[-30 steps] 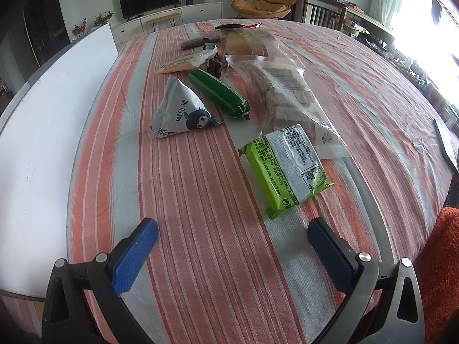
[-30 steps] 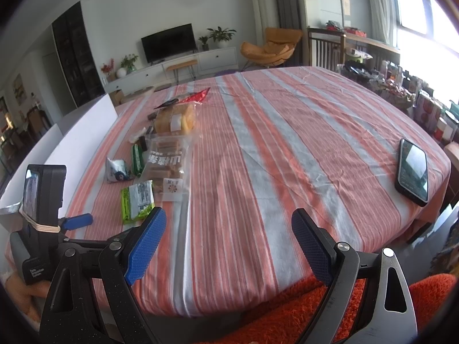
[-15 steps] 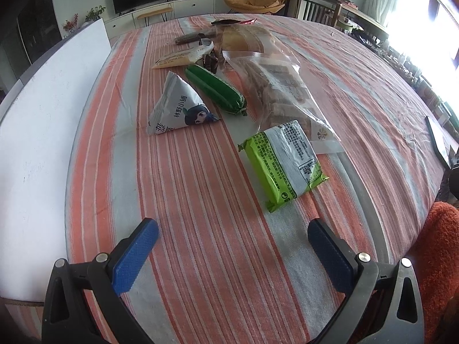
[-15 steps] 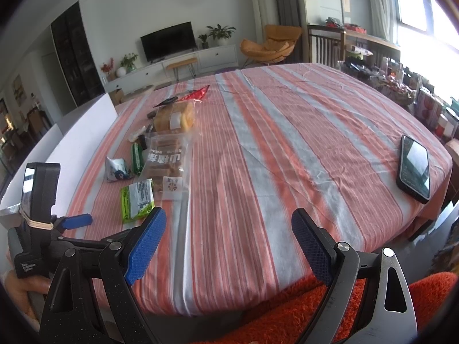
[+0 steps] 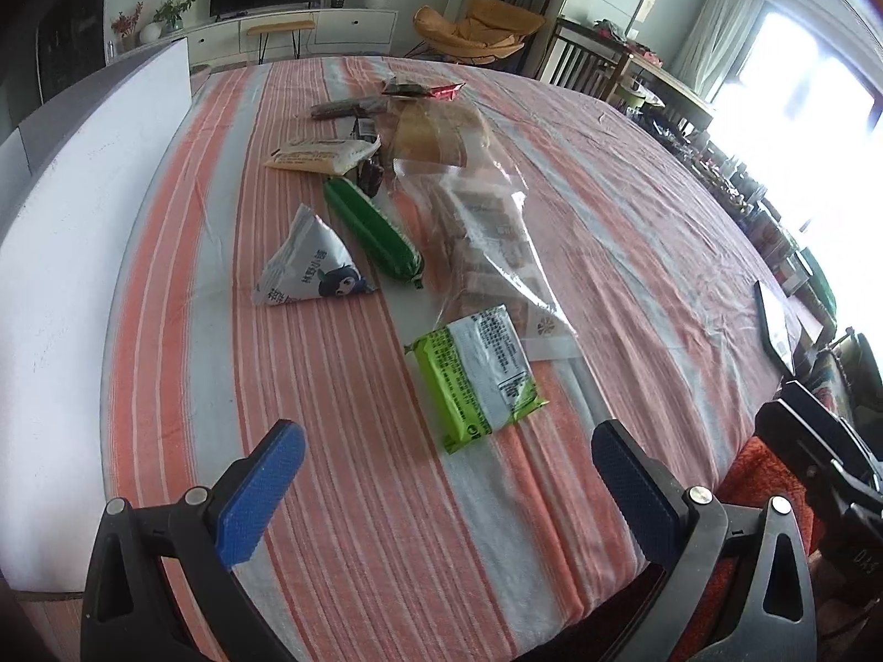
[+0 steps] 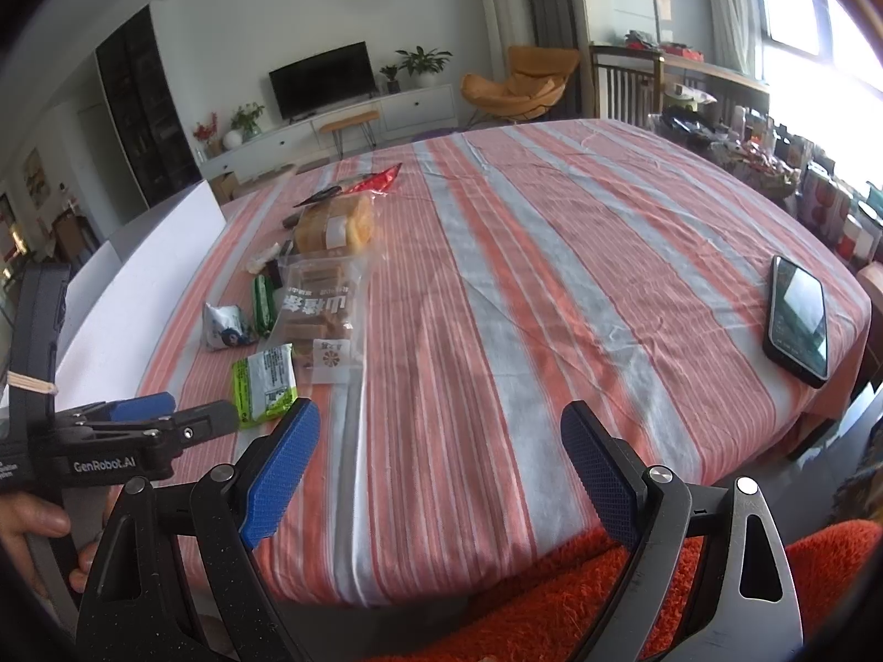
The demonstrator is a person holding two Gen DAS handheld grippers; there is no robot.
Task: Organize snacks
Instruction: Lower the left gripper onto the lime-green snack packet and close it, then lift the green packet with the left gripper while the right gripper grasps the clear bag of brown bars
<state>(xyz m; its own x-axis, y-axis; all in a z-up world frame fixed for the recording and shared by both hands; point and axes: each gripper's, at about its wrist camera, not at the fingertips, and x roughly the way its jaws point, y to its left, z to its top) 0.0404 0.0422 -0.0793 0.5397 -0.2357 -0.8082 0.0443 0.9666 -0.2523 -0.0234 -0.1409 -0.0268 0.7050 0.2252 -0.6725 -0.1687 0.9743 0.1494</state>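
Lime-green foil snack packet (image 5: 479, 374) lies just ahead of the left claw (image 5: 450, 488), slightly right of its centre line.

Both claws are spread wide and pinch nothing. The packet rests flat on the orange-and-grey striped cloth of the bench (image 5: 309, 441), its long axis running away from the claw and tilted a little leftward (so the fingers would close across its short width). The right claw (image 6: 439, 466) hovers at the bench edge, well right of the snack row, so the left one is clearly nearer; the packet sits closest of all the snacks.
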